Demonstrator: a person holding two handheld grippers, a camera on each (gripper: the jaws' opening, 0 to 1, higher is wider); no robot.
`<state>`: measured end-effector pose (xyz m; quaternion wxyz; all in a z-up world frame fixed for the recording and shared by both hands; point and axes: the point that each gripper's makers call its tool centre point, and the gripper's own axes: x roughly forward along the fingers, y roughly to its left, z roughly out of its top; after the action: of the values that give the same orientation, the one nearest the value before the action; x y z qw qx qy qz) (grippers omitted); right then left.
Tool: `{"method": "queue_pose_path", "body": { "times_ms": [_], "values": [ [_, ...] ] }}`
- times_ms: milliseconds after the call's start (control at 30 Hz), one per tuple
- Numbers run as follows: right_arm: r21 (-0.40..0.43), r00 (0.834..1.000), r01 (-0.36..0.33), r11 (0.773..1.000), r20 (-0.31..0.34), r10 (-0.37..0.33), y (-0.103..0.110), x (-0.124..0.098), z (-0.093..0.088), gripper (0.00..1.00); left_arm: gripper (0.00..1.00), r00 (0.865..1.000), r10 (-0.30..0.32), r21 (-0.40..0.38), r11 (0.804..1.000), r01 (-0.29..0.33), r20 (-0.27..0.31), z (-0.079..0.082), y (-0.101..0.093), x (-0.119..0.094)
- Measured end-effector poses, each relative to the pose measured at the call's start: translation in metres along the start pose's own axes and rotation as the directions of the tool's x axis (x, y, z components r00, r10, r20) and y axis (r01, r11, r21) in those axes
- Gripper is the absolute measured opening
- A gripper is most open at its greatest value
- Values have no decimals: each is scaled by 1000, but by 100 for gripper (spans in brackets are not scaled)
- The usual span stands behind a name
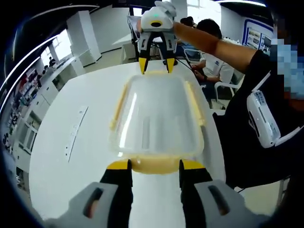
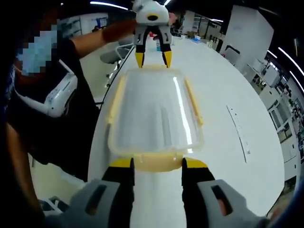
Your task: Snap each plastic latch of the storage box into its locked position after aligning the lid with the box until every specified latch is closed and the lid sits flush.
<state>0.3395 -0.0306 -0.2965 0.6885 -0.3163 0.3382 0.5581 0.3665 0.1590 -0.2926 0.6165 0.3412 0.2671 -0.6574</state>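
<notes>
Storage box [image 1: 159, 116] with clear lid [image 2: 154, 114] seated, lying lengthwise on the white worktop [image 1: 71, 161] between the two tools. Yellow end latch [image 1: 154, 165] lies between the spread jaws of the left hand-held gripper [image 1: 155, 165]; the opposite end latch [image 2: 156, 163] lies likewise within the spread right hand-held gripper [image 2: 156, 164]. Long side latches [image 1: 118, 107] appear to stand out from the rim, probably not yet snapped. Step judged in hand: closing the two end latches; each next calls for a press down and inward. The box sits near the worktop edge on the person's [image 1: 256, 109] side; open surface lies on the far side, towards a thin strip [image 1: 76, 130].
</notes>
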Motion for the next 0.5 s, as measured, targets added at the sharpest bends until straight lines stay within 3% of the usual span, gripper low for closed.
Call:
{"method": "queue_pose_path", "body": {
  "times_ms": [500],
  "values": [
    [-14, 1000, -2, 1000, 9, 2, -4, 1, 1, 35, 35, 1000, 7, -4, 1000, -7, 6, 0, 2, -2]
  ]
}}
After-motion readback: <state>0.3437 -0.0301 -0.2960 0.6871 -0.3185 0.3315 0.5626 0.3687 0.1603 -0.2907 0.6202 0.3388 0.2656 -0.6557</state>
